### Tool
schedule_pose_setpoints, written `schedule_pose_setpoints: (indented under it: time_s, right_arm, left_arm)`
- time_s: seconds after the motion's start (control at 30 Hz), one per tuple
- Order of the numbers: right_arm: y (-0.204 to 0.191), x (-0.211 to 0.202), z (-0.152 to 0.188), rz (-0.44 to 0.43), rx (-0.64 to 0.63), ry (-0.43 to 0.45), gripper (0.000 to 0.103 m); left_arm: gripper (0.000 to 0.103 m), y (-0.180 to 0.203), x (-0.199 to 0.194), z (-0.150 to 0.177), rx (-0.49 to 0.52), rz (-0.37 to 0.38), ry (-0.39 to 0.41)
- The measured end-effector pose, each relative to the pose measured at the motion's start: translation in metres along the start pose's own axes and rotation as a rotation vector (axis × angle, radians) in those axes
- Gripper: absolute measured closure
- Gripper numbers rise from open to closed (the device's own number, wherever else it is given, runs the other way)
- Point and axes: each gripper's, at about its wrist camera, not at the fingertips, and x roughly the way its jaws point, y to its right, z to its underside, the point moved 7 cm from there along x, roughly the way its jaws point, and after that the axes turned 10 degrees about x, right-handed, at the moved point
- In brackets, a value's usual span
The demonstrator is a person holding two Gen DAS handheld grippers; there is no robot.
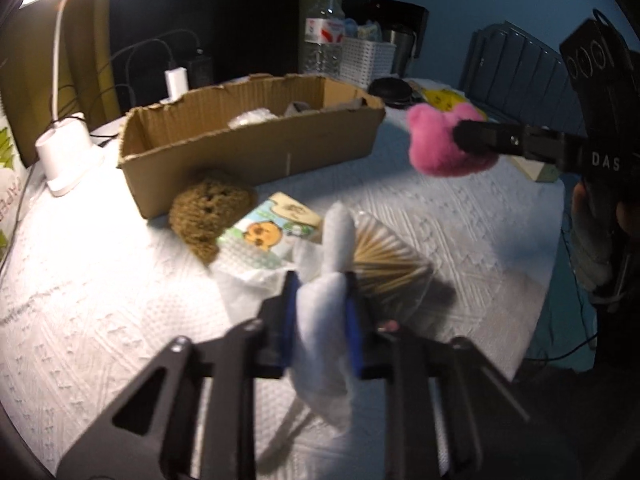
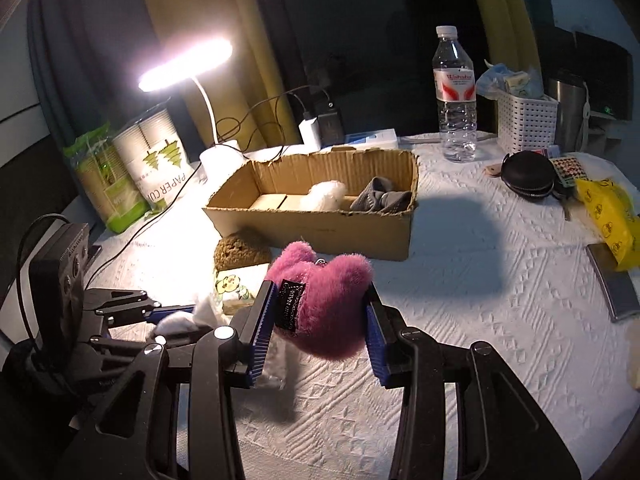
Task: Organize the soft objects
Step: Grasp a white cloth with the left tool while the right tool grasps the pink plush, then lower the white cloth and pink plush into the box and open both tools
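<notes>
Pink plush [image 2: 324, 300] fills your right gripper [image 2: 320, 320], jaws clamped on both sides, held above the counter [image 2: 460, 320] in front of the cardboard box [image 2: 320, 224]. Your left gripper [image 1: 320, 320] pinches a white soft piece [image 1: 326, 308] (fabric or cotton, hard to tell) near the brown sponge [image 1: 208, 216].

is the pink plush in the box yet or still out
Out. The pink plush is clamped in the right gripper, held above the table short of the cardboard box.
</notes>
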Motion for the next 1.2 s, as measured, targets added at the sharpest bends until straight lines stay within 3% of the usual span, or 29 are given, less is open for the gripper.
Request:
schedule_pose_setpoints:
  time_s: [0.23,0.47,0.67,0.9,1.07,1.2]
  right_arm:
    - [-0.006,0.000,-0.013,-0.025,-0.019,0.020,0.059]
    - [-0.018,0.005,-0.037,-0.050,-0.051,0.048,0.059]
    - [-0.021,0.011,-0.061,-0.061,-0.071,0.079,0.059]
    - [-0.015,0.036,-0.089,-0.045,-0.074,0.092,0.059]
    - [-0.023,0.067,-0.098,-0.074,-0.083,0.057,0.059]
    - [-0.031,0.096,-0.094,-0.119,-0.074,-0.010,0.059]
  left_arm:
    - [0.085,-0.010,-0.036,-0.016,-0.034,-0.003,0.086]
    - [0.085,-0.035,-0.064,-0.046,-0.111,0.056,0.186]
    - [0.085,-0.068,-0.071,-0.076,-0.136,0.009,0.253]
    - [0.085,-0.109,-0.049,-0.112,-0.142,-0.051,0.294]
    - [0.083,-0.137,-0.004,-0.120,-0.191,-0.037,0.250]
    - [0.070,-0.149,0.016,-0.117,-0.215,-0.076,0.215]
